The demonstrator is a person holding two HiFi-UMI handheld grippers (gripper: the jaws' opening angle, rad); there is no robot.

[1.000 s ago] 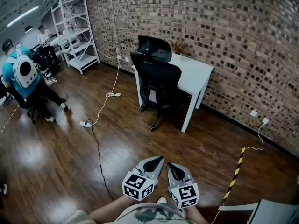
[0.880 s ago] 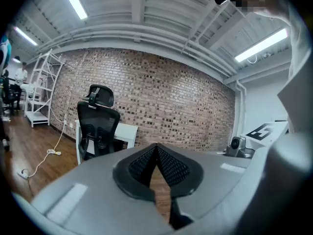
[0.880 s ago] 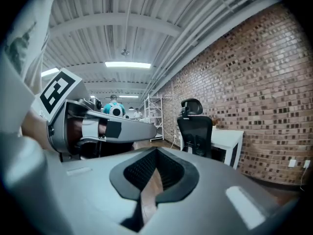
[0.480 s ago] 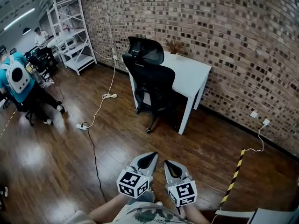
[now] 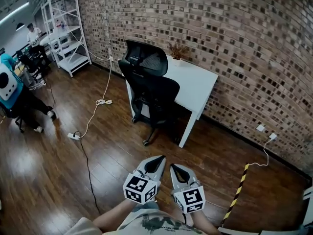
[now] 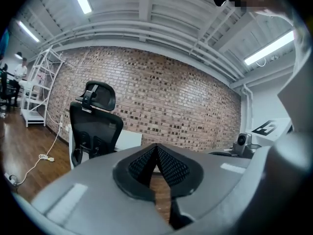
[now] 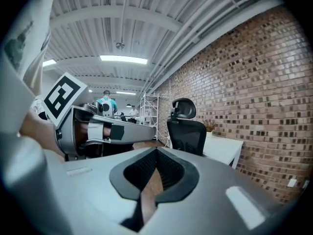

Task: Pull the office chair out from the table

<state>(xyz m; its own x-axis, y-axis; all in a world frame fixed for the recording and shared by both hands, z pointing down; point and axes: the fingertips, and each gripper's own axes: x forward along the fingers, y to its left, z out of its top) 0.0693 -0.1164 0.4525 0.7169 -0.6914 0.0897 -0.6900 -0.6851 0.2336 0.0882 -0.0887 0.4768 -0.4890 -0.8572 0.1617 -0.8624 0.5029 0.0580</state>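
The office chair stands upright, its seat apparently tucked under the table's near edge, backrest facing the room. The left gripper and right gripper are both closed and empty.

Brick wall runs ahead and right of the right gripper. Dark glossy plank floor throughout. White open shelving rack stands far ahead-left of the left gripper. White cable and power strip lie on the floor ahead-left. Yellow-black striped tape lies right of the right gripper. Ceiling strip lights are lit.
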